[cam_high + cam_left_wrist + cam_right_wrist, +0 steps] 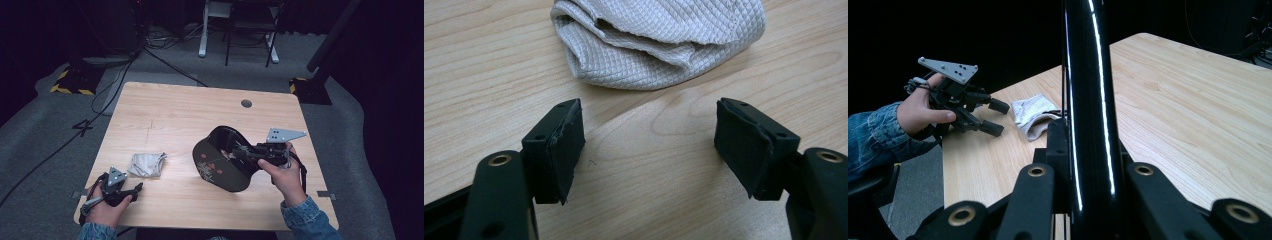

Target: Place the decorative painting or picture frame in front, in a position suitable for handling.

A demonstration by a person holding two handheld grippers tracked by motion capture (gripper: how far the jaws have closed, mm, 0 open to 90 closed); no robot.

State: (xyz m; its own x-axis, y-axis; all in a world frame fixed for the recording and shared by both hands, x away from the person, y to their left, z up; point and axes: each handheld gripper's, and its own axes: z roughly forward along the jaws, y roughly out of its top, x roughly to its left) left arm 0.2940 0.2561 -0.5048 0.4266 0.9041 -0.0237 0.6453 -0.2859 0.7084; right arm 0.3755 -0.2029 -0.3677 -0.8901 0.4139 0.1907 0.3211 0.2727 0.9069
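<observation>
A black cap [220, 160] with a red and white pattern under its brim sits right of the table's middle, tilted on edge. My right gripper [240, 151] reaches in from the right and is shut on the cap. In the right gripper view the glossy black brim [1088, 100] stands upright, clamped between the jaws of the right gripper [1087, 165]. A folded grey quilted cloth [146, 165] lies at the front left. My left gripper [136, 189] rests just in front of it, open, with bare wood between the jaws of the left gripper [649, 145] and the cloth [659, 40] just beyond them.
The wooden table [190, 110] has a round cable hole [246, 103] near its far edge. Cables run over the grey floor on the left, and a chair frame [240, 30] stands beyond the table. From the right gripper view, the left gripper [995, 117] and cloth [1033, 115] sit near the table's edge.
</observation>
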